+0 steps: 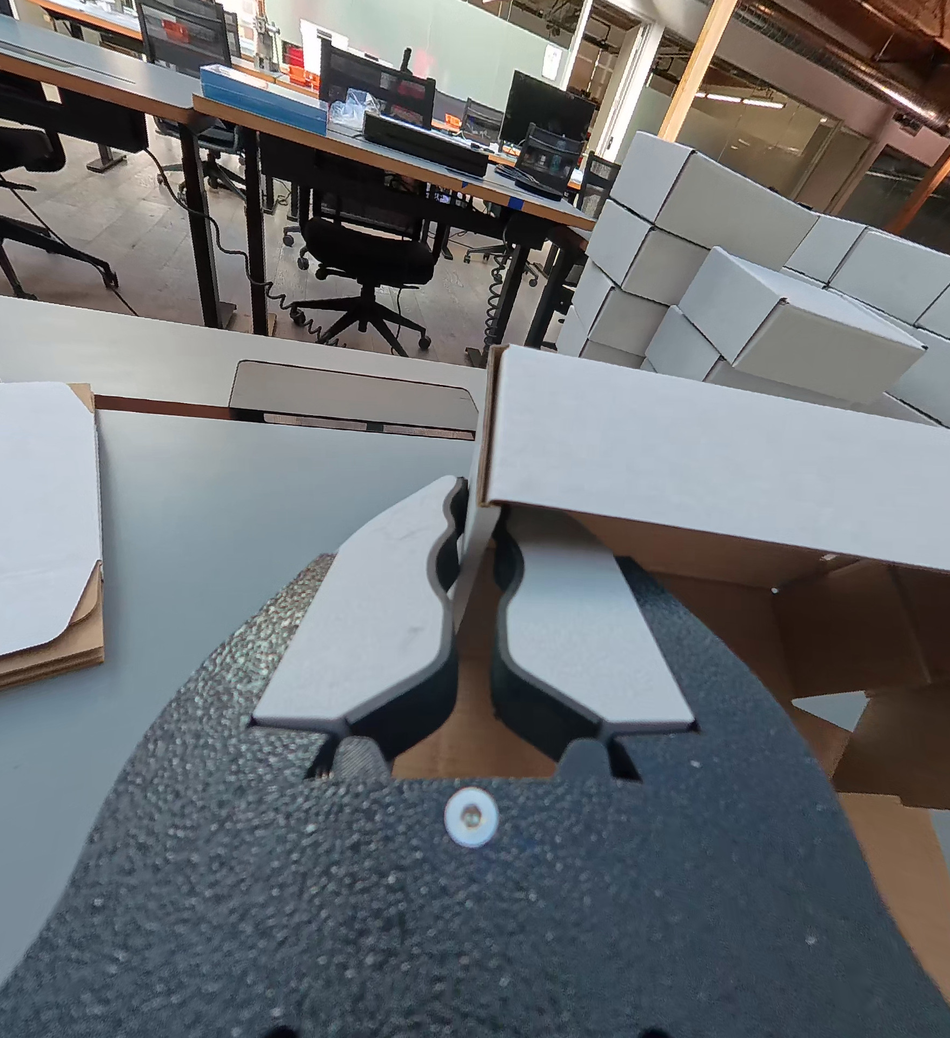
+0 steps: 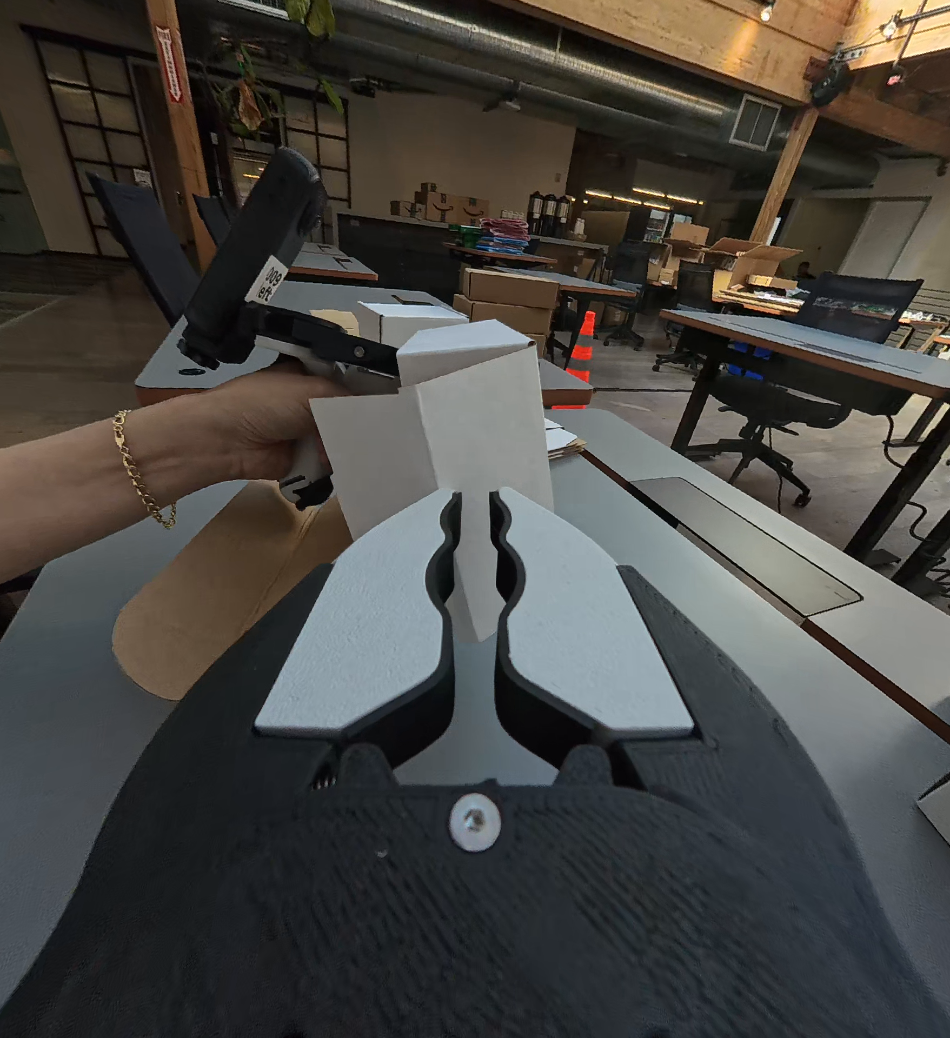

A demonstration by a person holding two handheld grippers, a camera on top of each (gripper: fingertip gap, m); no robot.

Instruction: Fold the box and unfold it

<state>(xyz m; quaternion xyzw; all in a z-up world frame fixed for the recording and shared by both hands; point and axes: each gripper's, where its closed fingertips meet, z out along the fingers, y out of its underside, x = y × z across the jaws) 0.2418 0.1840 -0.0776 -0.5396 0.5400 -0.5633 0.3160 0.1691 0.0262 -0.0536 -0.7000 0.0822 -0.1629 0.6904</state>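
The box (image 1: pixel 714 449) is white outside and brown inside, half folded and held up over the grey table (image 1: pixel 236 533). My left gripper (image 1: pixel 481 494) is shut on a white side flap at the box's left end, under a long white panel. My right gripper (image 2: pixel 475 497) is shut on a white flap at the lower end of the box (image 2: pixel 478 415), which stands upright in this view. The left gripper (image 2: pixel 321 342), held by a hand, grips the box's top far corner. A brown rounded flap (image 2: pixel 208 590) hangs down to the table on the left.
A stack of flat cardboard blanks (image 1: pixel 23 505) lies on the table's left side. A pile of folded white boxes (image 1: pixel 770 292) stands at the back right. Office chairs (image 1: pixel 371 258) and desks stand beyond the table edge. More flat blanks (image 2: pixel 562 441) lie behind the box.
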